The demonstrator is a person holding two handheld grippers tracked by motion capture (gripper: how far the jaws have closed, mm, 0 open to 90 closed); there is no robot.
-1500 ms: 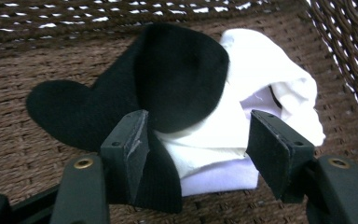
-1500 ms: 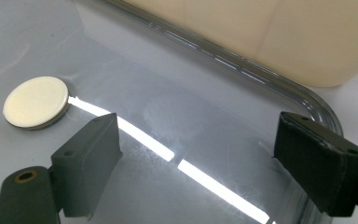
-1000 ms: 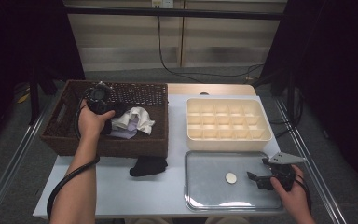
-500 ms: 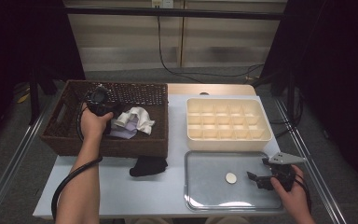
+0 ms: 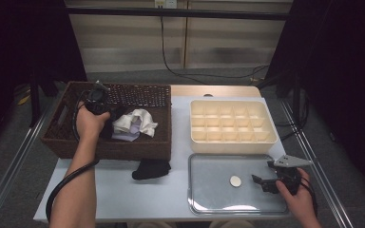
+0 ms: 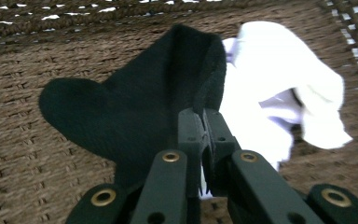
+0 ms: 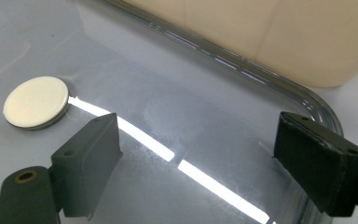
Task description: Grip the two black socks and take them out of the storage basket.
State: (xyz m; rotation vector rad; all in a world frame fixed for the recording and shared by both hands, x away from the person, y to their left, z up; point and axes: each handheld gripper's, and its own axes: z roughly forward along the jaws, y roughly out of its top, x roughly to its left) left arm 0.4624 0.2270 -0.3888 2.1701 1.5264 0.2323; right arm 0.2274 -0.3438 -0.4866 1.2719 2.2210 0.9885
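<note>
Left claw (image 6: 204, 122): I'm pinching the black cloth (image 6: 135, 107) inside the basket (image 5: 66, 142).
Right claw (image 7: 196, 154): I'm holding it wide open over the tray (image 5: 209, 199).

The basket (image 5: 62, 137) is dark brown and woven. One sock (image 6: 135, 107) is black, the cloth (image 6: 270, 93) white. The tray (image 5: 266, 202) is shiny silver, the box (image 5: 233, 142) cream, the disc (image 7: 36, 102) pale.

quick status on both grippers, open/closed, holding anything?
Left gripper: shut on the black sock inside the wicker basket.
Right gripper: open, holding nothing, over the metal tray near the round disc.
</note>
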